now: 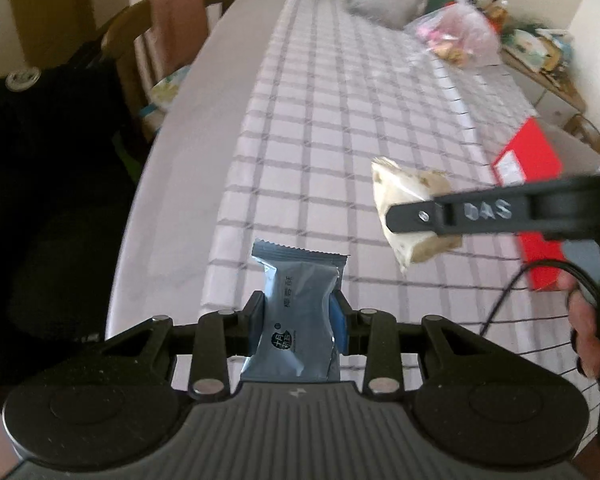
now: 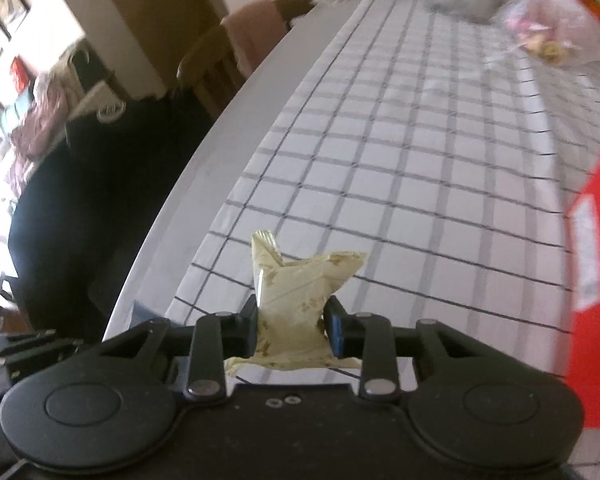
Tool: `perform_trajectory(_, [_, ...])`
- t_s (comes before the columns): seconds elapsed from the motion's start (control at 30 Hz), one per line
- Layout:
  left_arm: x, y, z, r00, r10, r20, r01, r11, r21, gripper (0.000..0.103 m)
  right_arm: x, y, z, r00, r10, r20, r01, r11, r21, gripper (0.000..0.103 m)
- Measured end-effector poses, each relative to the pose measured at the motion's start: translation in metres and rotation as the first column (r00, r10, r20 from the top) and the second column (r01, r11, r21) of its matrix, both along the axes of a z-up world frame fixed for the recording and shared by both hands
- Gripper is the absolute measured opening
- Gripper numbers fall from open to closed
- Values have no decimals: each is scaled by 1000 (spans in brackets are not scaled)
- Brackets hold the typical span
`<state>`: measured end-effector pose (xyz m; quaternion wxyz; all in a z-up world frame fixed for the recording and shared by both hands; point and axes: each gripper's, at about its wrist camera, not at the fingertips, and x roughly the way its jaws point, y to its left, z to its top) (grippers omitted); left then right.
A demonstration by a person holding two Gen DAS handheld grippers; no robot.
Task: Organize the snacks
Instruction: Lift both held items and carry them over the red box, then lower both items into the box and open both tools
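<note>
My left gripper (image 1: 298,320) is shut on a blue-grey snack packet (image 1: 296,300) and holds it above the checked tablecloth (image 1: 340,120). My right gripper (image 2: 292,322) is shut on a cream snack packet (image 2: 296,292), also held above the cloth. In the left wrist view the cream packet (image 1: 404,196) shows to the right, pinched by the right gripper's black finger (image 1: 460,212). A red box (image 1: 536,200) lies on the table at the right, beyond the right gripper; it also shows in the right wrist view (image 2: 592,280).
Clear plastic bags (image 1: 456,36) of snacks sit at the table's far end. A wooden chair (image 1: 172,36) with a pink cloth stands by the left table edge (image 1: 180,128). A dark garment (image 1: 40,160) hangs at the left.
</note>
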<state>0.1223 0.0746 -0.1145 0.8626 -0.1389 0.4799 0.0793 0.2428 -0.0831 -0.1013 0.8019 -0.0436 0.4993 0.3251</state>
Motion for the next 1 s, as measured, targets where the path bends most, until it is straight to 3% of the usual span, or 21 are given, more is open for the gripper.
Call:
perform_trajectory(0.47, [58,-125,59,971,-214,109,214,977,15,33,8,-155,55,978,-181,106,176,983,52,32])
perform_trajectory(0.8, [111,-220,73,935,-328,132,325,945,48,33,36,-258,46,937,-320,139,321,947,15,32])
perform_trajectory(1.0, [144,-258,67,933,-343,111,339,939,51,33,53,-291,31,928,-350,131,353,935,-6,32])
